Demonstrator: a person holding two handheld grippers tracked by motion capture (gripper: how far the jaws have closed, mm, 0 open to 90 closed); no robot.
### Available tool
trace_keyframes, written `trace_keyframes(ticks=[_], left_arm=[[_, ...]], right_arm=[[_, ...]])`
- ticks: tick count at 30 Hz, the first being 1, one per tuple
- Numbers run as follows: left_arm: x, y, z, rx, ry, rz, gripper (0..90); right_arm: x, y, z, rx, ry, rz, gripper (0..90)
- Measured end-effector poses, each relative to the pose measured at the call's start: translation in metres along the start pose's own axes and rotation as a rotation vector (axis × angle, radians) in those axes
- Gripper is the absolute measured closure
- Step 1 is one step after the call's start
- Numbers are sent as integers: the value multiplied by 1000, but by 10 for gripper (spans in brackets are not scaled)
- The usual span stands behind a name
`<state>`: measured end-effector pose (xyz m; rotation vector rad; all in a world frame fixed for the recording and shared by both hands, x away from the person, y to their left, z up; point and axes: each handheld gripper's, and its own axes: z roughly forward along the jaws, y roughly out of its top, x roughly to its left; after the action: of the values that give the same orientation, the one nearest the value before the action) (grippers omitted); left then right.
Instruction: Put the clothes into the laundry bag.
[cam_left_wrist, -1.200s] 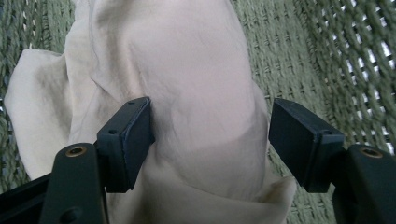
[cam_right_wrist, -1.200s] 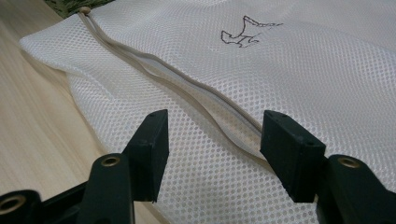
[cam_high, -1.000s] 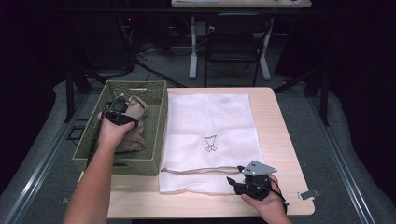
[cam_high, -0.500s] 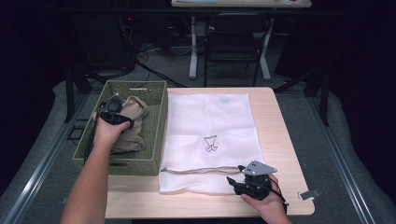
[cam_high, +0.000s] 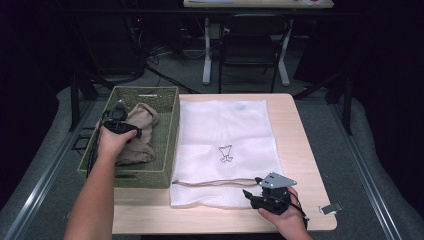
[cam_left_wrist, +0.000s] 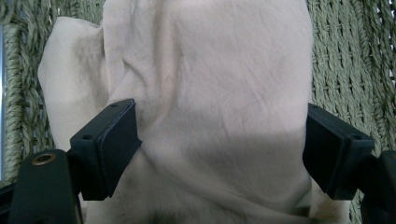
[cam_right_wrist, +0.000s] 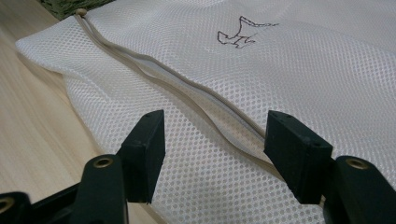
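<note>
From high up, a wooden table (cam_high: 300, 150) holds a green woven basket (cam_high: 167, 145) on its left side and a flat white mesh bag (cam_high: 225, 130) in the middle. A tan cloth (cam_high: 140, 135) lies bunched up inside the basket. The left gripper (cam_high: 116, 116) is held over that cloth, inside the basket. The right gripper (cam_high: 252, 197) sits low at the near edge of the mesh bag, close to a tan drawstring (cam_high: 215, 181) that runs along the bag. In the left gripper view, the left gripper (cam_left_wrist: 219, 140) has its jaws wide open, one on each side of the tan cloth (cam_left_wrist: 210, 93), and they are not squeezing it. The basket (cam_left_wrist: 345, 60) weave shows behind. In the right gripper view, the right gripper (cam_right_wrist: 215, 144) also has its jaws wide open, holding nothing, just above the mesh bag (cam_right_wrist: 327, 70) and its drawstring (cam_right_wrist: 187, 88). The table (cam_right_wrist: 32, 116) is on the left.
</note>
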<state>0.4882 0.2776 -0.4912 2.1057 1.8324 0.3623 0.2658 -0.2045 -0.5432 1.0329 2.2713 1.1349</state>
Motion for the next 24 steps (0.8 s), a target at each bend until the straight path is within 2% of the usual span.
trace_keyframes(ticks=[5, 12, 24], left_arm=[[2, 0, 2, 5, -20, -9, 178], [7, -5, 8, -10, -69, -56, 172], [-1, -3, 14, 19, -66, -44, 150]], right_arm=[[0, 0, 0, 2, 1, -2, 380], [0, 0, 1, 4, 2, -2, 380], [1, 0, 1, 6, 4, -2, 378]])
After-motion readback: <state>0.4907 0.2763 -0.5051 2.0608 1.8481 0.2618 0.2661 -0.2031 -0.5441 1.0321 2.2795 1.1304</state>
